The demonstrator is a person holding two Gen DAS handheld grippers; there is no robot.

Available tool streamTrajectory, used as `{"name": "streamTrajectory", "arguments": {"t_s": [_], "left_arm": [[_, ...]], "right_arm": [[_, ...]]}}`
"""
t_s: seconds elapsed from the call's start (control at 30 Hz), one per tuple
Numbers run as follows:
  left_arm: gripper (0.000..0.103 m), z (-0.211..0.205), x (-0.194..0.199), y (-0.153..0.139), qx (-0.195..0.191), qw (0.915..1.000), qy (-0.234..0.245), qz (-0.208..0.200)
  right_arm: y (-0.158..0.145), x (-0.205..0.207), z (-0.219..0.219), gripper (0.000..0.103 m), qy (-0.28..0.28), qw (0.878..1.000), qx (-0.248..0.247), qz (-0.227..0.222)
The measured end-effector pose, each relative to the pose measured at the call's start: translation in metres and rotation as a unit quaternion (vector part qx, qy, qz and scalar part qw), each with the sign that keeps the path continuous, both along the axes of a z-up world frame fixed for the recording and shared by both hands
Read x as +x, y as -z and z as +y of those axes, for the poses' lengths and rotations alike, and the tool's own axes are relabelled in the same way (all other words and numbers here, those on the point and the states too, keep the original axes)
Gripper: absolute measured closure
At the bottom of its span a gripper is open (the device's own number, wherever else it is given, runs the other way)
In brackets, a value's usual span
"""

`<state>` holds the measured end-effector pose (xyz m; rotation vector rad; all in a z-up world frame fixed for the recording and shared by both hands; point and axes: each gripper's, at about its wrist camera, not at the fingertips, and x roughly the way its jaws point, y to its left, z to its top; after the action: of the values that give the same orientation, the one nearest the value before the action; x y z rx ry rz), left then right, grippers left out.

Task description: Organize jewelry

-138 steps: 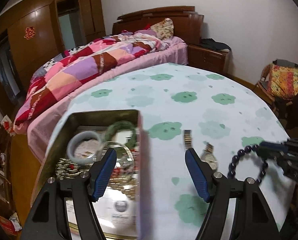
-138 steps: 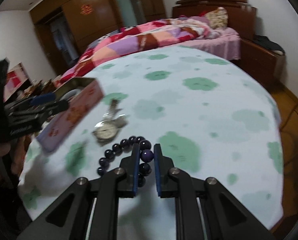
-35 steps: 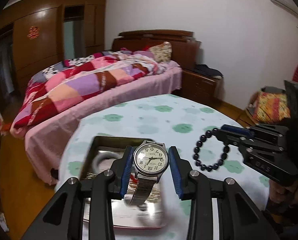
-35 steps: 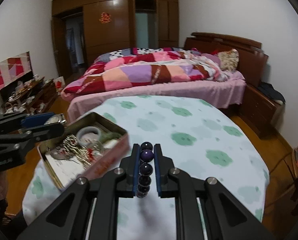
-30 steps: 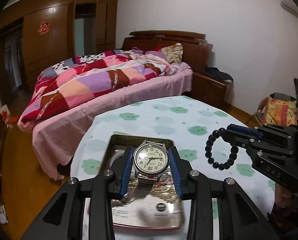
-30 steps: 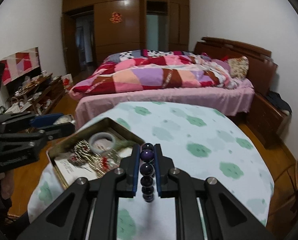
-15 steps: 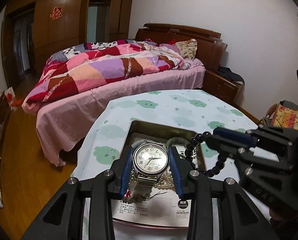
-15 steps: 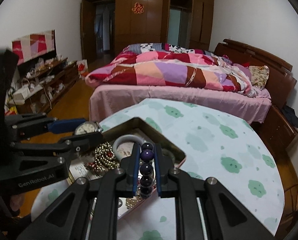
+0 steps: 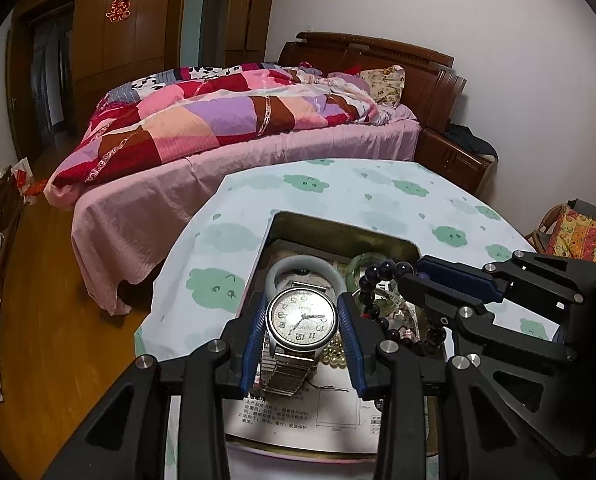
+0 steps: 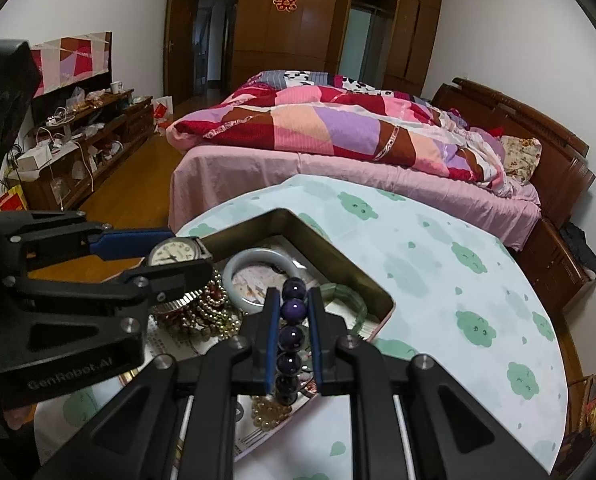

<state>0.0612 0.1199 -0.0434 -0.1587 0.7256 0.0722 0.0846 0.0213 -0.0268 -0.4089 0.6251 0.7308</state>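
- Steel-cased wristwatch [image 9: 302, 317] sits pinched between the blue pads of the left gripper [image 9: 303, 322], whose fingers [image 9: 254, 334] stand partly apart and press on either side of the round case.
- Its cream dial faces the left wrist camera and its metal stretch band [image 9: 283, 372] hangs down between the fingers.
- Dark purple bead bracelet [image 10: 291, 336] is clamped by the right gripper [image 10: 293, 316]; those fingers [image 10: 271, 336] are drawn almost together, and the beads run in a line between them, with one bead beyond the tips.
- In the left wrist view the bracelet's loop [image 9: 382, 300] hangs below the right gripper's tips, just to the right of the left fingers.
- Both grippers hang over an open metal tin [image 10: 338, 258] that rests on the tabletop [image 10: 458, 280], which wears a pale cloth printed with green shapes.
- Ahead of the left fingers, inside the tin, lies a pale grey bangle [image 9: 304, 268]; a green bangle [image 9: 368, 260] lies just to its right.
- Left of the right fingers, below the watch, a heap of gold-coloured bead chains [image 10: 210, 316] rests on a printed paper sheet [image 9: 298, 414] lining the tin.
- A few pale round beads [image 9: 334, 354] show between the watch and the left gripper's right finger.
- Beyond the tabletop stands a bed [image 9: 234, 120] with a patchwork quilt.
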Motion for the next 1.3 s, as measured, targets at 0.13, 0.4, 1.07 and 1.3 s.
{"name": "streamTrajectory", "arguments": {"t_s": [0.13,0.4,1.07,1.3], "left_arm": [[0.066,0.0,0.002,0.004,0.003,1.0,-0.001,0.005],[0.066,0.0,0.002,0.009,0.011,0.9999,-0.003,0.011],[0.053,-0.008,-0.004,0.005,0.046,0.9985,-0.022,0.021],[0.044,-0.006,-0.015,-0.007,0.052,0.9983,-0.026,0.006]], "right_arm": [[0.002,0.0,0.003,0.087,-0.001,1.0,-0.005,-0.002],[0.007,0.002,0.005,0.087,0.001,1.0,-0.006,0.001],[0.008,0.005,-0.002,0.075,0.011,1.0,0.014,0.023],[-0.003,0.001,-0.015,0.053,0.025,0.999,0.031,0.018]]}}
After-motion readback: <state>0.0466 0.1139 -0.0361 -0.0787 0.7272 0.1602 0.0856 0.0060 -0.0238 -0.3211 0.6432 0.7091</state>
